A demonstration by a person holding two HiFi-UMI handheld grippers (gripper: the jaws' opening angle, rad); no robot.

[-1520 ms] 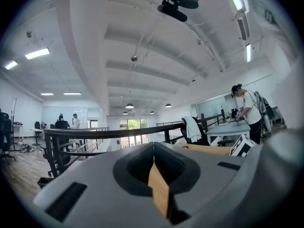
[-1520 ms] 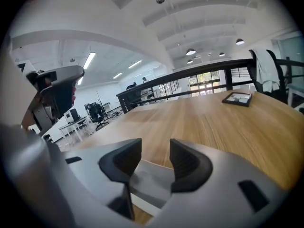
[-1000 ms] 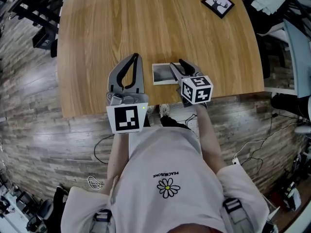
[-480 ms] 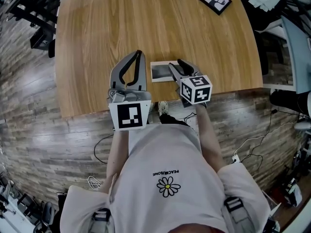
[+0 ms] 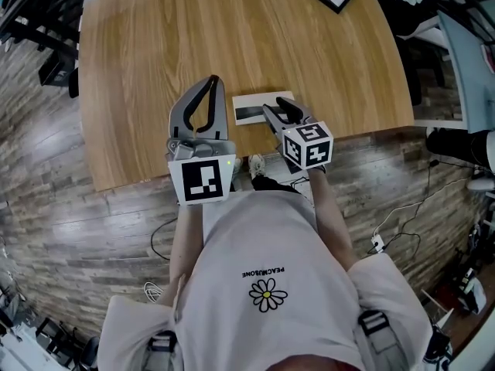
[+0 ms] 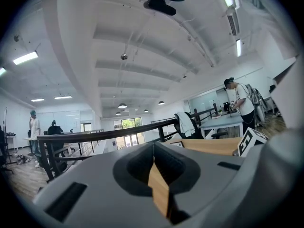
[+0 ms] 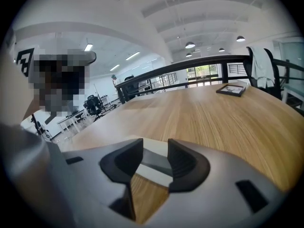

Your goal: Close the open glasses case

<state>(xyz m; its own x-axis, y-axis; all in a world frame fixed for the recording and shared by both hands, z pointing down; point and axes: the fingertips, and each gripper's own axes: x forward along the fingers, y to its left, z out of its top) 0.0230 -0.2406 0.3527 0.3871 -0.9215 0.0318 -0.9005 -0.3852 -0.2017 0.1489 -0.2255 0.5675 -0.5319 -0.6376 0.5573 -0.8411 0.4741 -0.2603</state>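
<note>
The white rectangular glasses case (image 5: 247, 110) with its dark inside lies open on the light wooden table (image 5: 147, 45), near the edge closest to us. Our grey right gripper (image 5: 277, 108) sits at the case's right end, jaws wide apart, with the case showing between them, ungripped. Just left of the case, our grey left gripper (image 5: 216, 83) has its jaws tip to tip, holding nothing.

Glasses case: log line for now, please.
glasses case open on table | right gripper open, at case | left gripper shut, empty
</note>
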